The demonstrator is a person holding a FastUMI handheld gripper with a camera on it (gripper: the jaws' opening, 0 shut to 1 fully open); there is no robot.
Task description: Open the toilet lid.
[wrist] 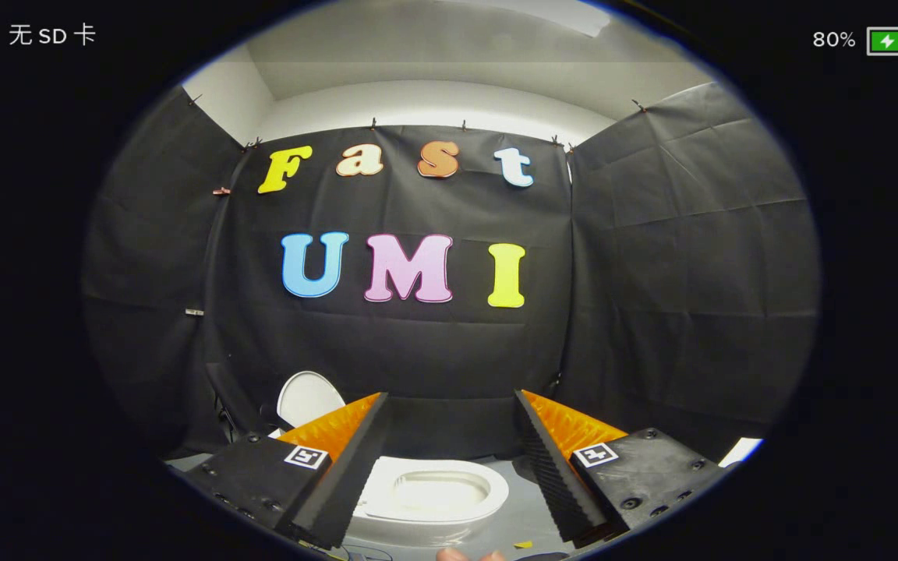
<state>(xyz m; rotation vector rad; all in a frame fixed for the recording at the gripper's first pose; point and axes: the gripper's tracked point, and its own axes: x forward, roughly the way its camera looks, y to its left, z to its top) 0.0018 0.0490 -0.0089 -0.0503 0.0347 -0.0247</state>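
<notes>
At the left, beyond the left finger, a white oval plastic toilet lid (307, 397) stands raised, its lower part hidden behind the finger's orange side. It is seen against the black cloth wall (433, 351) of the booth, and a dark fitting sits just beside it, too small to tell apart.

The left finger (340, 460) is a black ribbed wedge with an orange outer face, mounted on a black block that carries a small square black-and-white marker (306, 456). Its tip points up and inward.

Between the two fingers and below them lies the white ceramic toilet bowl (437, 495), its seat ring down and its pale basin open to view. The bowl stands on a light grey floor (527, 506). The left finger overlaps the bowl's left rim in the view; whether it touches it cannot be told.

The gripper (450, 401) has its fingers spread wide, with nothing between them but the bowl and wall beyond. Neither pad presses on anything.

The right finger (554, 460) mirrors the left: black ribbed inner face, orange outer side, black block with a second square marker (595, 454). It stands apart from the bowl's right rim, with grey floor showing between.

Below the bowl, a bit of a hand (468, 555) shows between the fingers' bases.

At the far right, the black cloth continues as a side panel (691, 273), creased, with white wall above it.
</notes>
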